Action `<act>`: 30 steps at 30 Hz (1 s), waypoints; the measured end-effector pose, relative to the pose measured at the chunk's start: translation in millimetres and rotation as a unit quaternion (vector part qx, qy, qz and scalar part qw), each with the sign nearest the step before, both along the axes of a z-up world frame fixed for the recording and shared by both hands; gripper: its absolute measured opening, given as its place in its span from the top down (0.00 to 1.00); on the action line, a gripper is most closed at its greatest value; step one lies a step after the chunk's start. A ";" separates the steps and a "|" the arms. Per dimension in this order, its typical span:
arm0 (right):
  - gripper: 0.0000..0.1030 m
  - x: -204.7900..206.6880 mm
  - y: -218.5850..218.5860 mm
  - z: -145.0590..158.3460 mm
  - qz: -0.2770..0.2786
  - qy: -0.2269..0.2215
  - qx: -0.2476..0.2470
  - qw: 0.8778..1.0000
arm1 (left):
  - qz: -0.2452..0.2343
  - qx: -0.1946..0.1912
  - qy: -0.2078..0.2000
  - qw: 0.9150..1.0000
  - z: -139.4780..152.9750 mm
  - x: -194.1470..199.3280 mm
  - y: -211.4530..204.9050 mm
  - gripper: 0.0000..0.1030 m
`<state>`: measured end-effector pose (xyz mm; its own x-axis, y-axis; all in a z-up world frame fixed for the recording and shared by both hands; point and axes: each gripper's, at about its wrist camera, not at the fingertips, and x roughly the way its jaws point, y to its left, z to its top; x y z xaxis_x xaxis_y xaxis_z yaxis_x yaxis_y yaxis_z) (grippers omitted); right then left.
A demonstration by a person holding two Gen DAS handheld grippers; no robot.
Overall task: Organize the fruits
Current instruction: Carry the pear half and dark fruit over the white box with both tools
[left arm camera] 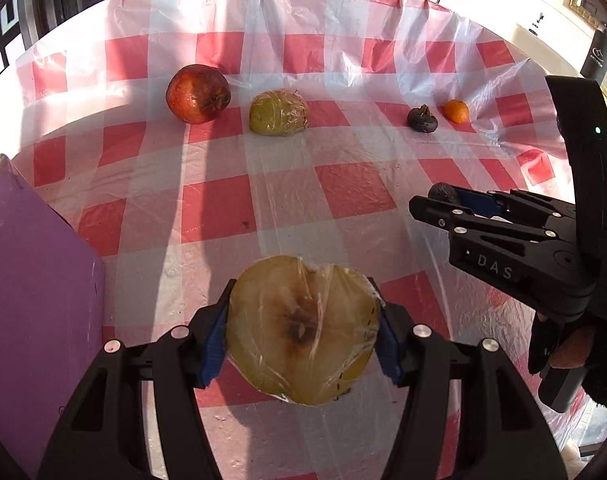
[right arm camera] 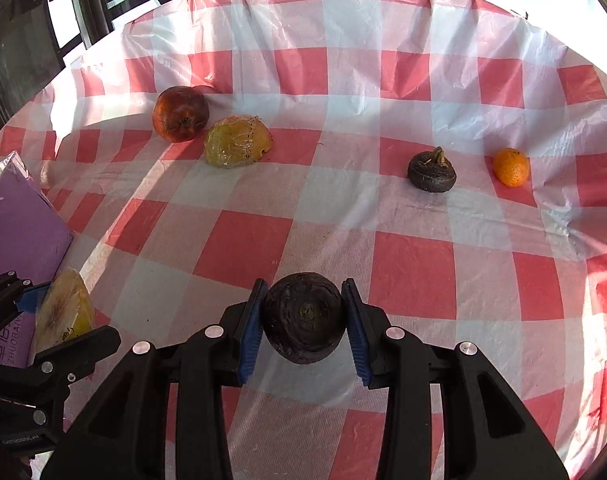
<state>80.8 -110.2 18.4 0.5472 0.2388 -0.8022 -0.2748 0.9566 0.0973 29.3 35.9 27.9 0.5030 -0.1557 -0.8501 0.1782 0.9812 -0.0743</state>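
Note:
My left gripper (left arm camera: 303,332) is shut on a plastic-wrapped yellow apple half (left arm camera: 303,330), cut face towards the camera, above the checked table. It also shows in the right wrist view (right arm camera: 65,312). My right gripper (right arm camera: 305,320) is shut on a dark round water chestnut (right arm camera: 303,318); the gripper also shows in the left wrist view (left arm camera: 435,200). On the table farther back lie a red apple (left arm camera: 198,94) (right arm camera: 180,114), a second wrapped apple half (left arm camera: 279,113) (right arm camera: 237,141), another dark water chestnut (left arm camera: 422,119) (right arm camera: 432,170) and a small orange (left arm camera: 456,111) (right arm camera: 511,167).
A purple box (left arm camera: 35,280) (right arm camera: 15,220) stands at the left, close to my left gripper. The red-and-white checked plastic tablecloth (left arm camera: 343,188) (right arm camera: 403,272) covers the table; its far edge curves along the back by windows.

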 end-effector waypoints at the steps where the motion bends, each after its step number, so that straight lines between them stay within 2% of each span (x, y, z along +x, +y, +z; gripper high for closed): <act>1: 0.64 -10.2 -3.7 -0.1 -0.004 0.007 -0.002 1.000 | -0.007 0.000 0.006 1.000 0.0 -6.5 -2.9 0.42; 9: 0.63 -80.4 -17.0 2.0 -0.040 0.054 0.002 0.998 | -0.039 -0.005 0.023 0.999 18.6 -39.1 -5.2 0.42; 17: 0.63 -119.2 -6.0 12.2 -0.076 0.068 0.014 0.995 | -0.084 -0.003 -0.007 0.996 58.3 -60.1 8.9 0.41; 23: 0.63 -135.3 -4.6 21.2 -0.107 0.066 0.012 0.992 | -0.105 -0.010 -0.035 0.994 83.0 -72.5 24.2 0.42; 30: 0.63 -147.3 13.7 50.9 -0.120 0.031 0.024 0.992 | -0.108 -0.017 -0.074 0.991 110.4 -82.8 57.8 0.41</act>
